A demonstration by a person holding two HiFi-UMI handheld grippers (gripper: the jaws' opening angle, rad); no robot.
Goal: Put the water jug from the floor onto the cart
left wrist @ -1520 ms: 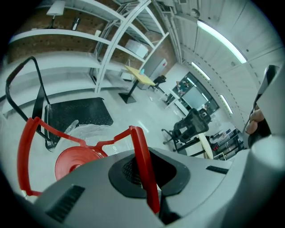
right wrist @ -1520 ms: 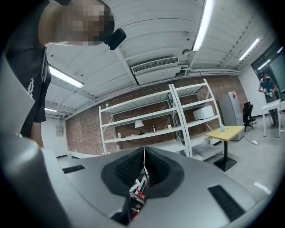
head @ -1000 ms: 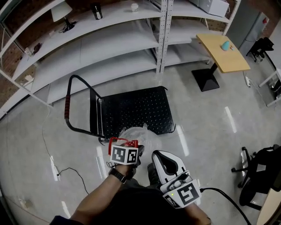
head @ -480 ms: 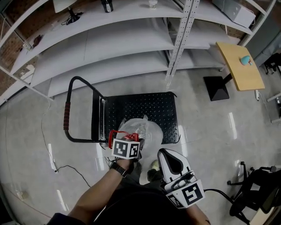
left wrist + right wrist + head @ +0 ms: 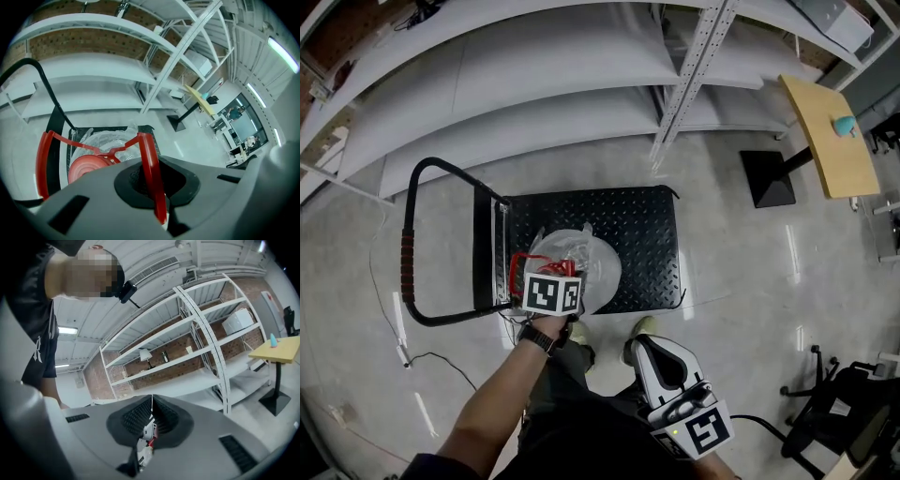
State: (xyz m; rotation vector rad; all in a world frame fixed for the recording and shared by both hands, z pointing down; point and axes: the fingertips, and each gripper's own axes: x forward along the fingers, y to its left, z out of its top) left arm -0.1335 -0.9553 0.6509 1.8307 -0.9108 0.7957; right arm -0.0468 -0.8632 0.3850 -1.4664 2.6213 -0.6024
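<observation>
The water jug (image 5: 591,261) is a clear, plastic-wrapped bottle with a red cap (image 5: 86,166) and a red carrying handle (image 5: 149,165). It is over the near left part of the black cart deck (image 5: 628,230); I cannot tell whether it rests there or hangs. My left gripper (image 5: 547,277) is shut on the red handle, which runs between its pads (image 5: 151,183). My right gripper (image 5: 654,339) is low by the person's body, apart from the jug. Its jaws are shut with nothing between them (image 5: 151,417).
The cart's black push handle (image 5: 411,248) with a red grip stands at the deck's left end. White shelving (image 5: 581,84) runs along the far side behind the cart. A wooden-topped table (image 5: 830,131) is at right, an office chair (image 5: 839,412) at lower right, and a cable (image 5: 422,361) lies on the floor at left.
The left gripper has carried the jug forward from the floor in front of the cart to above the deck. The right gripper came along, still shut.
</observation>
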